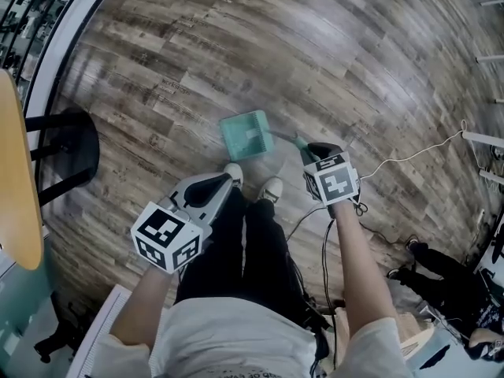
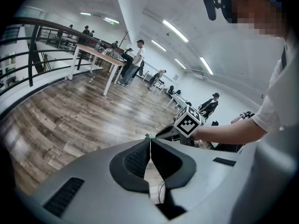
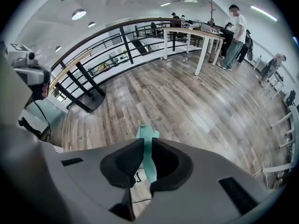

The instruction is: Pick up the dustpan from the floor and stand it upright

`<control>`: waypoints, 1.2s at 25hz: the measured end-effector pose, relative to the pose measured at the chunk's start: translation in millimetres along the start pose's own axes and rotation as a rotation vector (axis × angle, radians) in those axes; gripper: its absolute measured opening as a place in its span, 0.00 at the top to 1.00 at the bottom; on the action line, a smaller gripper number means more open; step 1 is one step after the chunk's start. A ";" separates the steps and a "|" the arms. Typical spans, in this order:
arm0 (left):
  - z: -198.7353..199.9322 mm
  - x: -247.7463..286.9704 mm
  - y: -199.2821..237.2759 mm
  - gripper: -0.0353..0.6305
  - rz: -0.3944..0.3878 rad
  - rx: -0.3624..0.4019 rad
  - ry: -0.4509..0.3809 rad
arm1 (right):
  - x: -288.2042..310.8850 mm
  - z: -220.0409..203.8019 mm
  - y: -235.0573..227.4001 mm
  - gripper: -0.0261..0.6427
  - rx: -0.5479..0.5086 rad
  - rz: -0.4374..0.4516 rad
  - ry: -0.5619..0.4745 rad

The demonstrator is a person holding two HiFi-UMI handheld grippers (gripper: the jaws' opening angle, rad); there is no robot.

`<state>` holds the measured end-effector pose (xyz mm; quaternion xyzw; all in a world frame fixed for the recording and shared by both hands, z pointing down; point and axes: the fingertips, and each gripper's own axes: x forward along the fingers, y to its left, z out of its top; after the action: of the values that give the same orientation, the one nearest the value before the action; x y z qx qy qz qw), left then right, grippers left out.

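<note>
One dustpan, two grippers.
The right gripper pinches the teal dustpan's handle, with the pan low over the wood floor just ahead of two shoes. The left gripper is pressed together and holds nothing.

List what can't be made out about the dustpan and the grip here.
- Head view: the dustpan is blurred; whether it touches the floor cannot be told.
- Head view: the right gripper has its jaws largely covered by its marker cube.
- Right gripper view: that gripper's own body hides most of the dustpan; only its handle shows, clamped.
</note>
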<state>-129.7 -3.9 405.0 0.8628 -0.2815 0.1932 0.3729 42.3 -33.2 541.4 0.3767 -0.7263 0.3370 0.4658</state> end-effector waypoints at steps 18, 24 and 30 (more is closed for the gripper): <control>4.9 8.5 -16.2 0.91 0.001 0.041 0.008 | -0.2 1.6 -8.4 0.90 0.079 0.009 -0.073; 15.8 4.4 -24.5 0.91 0.008 0.071 0.007 | -9.6 2.7 -5.5 0.90 0.137 0.023 -0.126; 34.7 -2.9 -37.3 0.91 0.006 0.106 0.004 | -51.8 20.2 5.7 0.90 0.155 0.044 -0.204</control>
<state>-104.1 -8.0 361.0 0.8799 -0.2728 0.2109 0.3269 43.5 -35.3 485.6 0.4278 -0.7498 0.3624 0.3514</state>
